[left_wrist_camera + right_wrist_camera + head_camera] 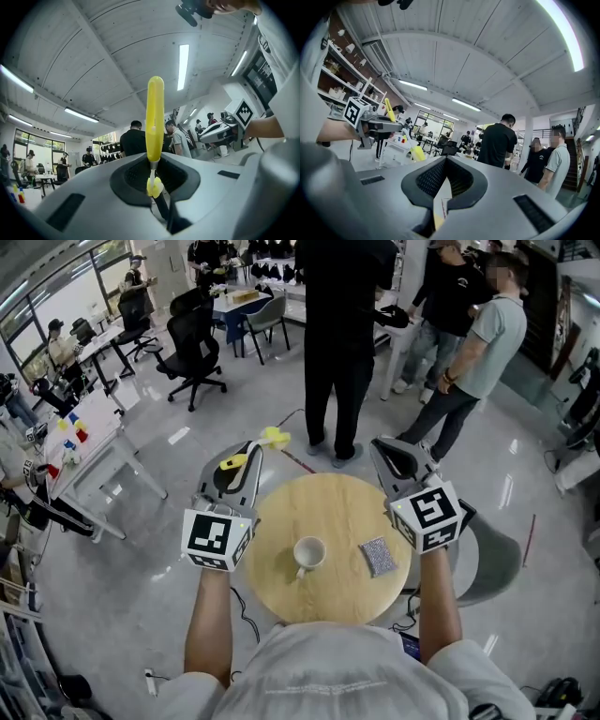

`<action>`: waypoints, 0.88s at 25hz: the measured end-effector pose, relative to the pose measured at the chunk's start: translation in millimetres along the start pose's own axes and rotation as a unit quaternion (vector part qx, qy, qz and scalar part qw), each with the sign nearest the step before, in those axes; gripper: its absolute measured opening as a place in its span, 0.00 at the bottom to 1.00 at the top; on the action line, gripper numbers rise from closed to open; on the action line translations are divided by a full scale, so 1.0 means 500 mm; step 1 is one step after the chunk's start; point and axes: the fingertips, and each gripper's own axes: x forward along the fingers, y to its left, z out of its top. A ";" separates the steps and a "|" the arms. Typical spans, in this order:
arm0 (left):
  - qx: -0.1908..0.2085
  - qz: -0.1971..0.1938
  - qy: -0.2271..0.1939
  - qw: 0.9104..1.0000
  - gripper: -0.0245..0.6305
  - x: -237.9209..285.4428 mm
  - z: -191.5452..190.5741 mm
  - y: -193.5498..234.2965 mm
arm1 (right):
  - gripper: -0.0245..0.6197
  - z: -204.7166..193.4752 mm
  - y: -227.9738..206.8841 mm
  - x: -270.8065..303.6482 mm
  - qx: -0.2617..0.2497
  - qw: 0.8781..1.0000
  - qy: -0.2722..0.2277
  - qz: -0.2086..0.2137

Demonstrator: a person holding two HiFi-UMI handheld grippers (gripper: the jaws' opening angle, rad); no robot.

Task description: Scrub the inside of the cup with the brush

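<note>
Left gripper [249, 450] is clamped on the yellow brush [273, 437], which sticks out past its tips. Right gripper [386, 450] is squeezed fully closed with nothing in it. The white cup [308, 554] stands upright on the round tabletop [328, 502] between the two grippers, back behind their tips, untouched. A grey scrub pad [378, 556] lies just beside it, toward the right gripper.

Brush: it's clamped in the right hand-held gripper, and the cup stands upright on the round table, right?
No: the brush is clamped in the left hand-held gripper, as the left gripper view shows. The cup does stand upright on the round table.
</note>
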 end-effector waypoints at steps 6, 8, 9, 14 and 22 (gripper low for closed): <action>0.000 0.004 -0.005 1.000 0.11 -0.009 0.002 0.001 | 0.08 -0.003 0.012 0.008 -0.010 1.000 0.003 0.006; 0.000 0.004 -0.006 1.000 0.11 -0.010 -0.001 0.000 | 0.08 -0.008 0.014 0.014 -0.011 1.000 0.003 0.007; 0.000 0.006 -0.007 1.000 0.11 -0.011 -0.002 0.001 | 0.08 -0.009 0.015 0.016 -0.011 1.000 0.002 0.008; 0.002 0.012 -0.009 1.000 0.11 -0.017 -0.004 0.009 | 0.08 -0.006 0.015 0.021 -0.012 1.000 0.003 0.008; -0.006 0.013 0.002 1.000 0.11 -0.020 -0.028 0.011 | 0.08 -0.014 0.022 0.028 -0.012 1.000 0.002 0.008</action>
